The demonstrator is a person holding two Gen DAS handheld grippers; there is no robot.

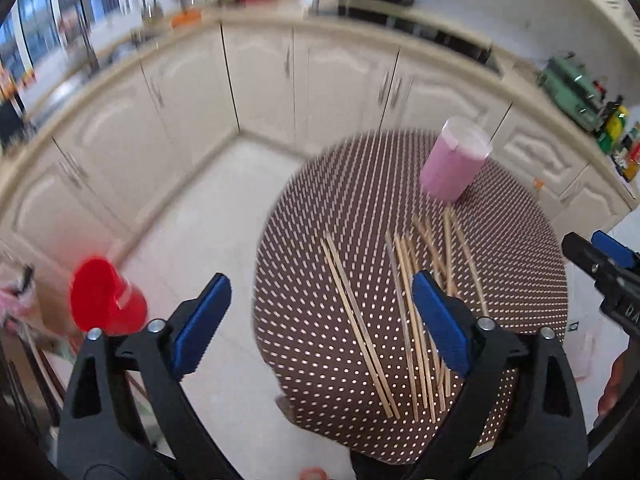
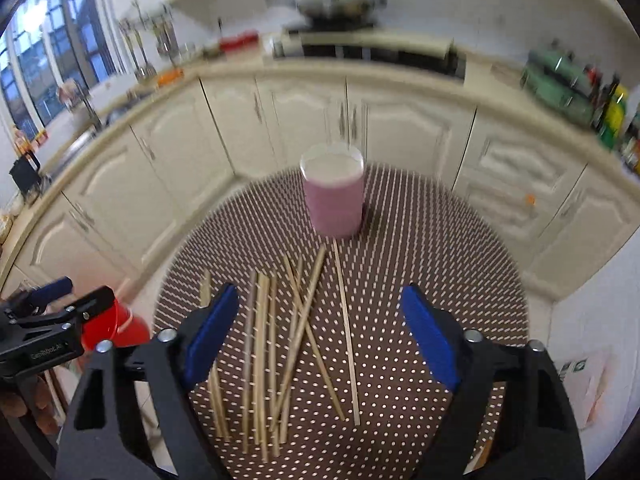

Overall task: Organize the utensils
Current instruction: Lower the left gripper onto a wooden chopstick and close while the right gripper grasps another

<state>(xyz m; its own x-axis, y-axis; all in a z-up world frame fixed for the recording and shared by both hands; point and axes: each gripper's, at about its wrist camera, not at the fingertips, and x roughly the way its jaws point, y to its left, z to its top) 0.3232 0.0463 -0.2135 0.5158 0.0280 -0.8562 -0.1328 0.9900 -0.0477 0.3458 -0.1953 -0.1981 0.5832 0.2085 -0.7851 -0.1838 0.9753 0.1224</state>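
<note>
Several wooden chopsticks point(image 2: 280, 344) lie scattered on a round brown table with white dots point(image 2: 440, 264). A pink cup point(image 2: 334, 196) stands upright behind them. My right gripper point(image 2: 320, 320) is open above the chopsticks, holding nothing. In the left wrist view the chopsticks point(image 1: 416, 304) lie on the table point(image 1: 320, 240) with the pink cup point(image 1: 454, 164) beyond. My left gripper point(image 1: 320, 300) is open and empty over the table's left edge. The right gripper point(image 1: 600, 268) shows at the right edge, and the left gripper point(image 2: 52, 316) shows at the left edge of the right wrist view.
A red cup-like container point(image 1: 106, 300) sits low to the left of the table, also in the right wrist view point(image 2: 120, 324). Cream kitchen cabinets point(image 2: 280, 128) and a counter curve behind. Green items and bottles point(image 2: 560, 84) stand on the right counter.
</note>
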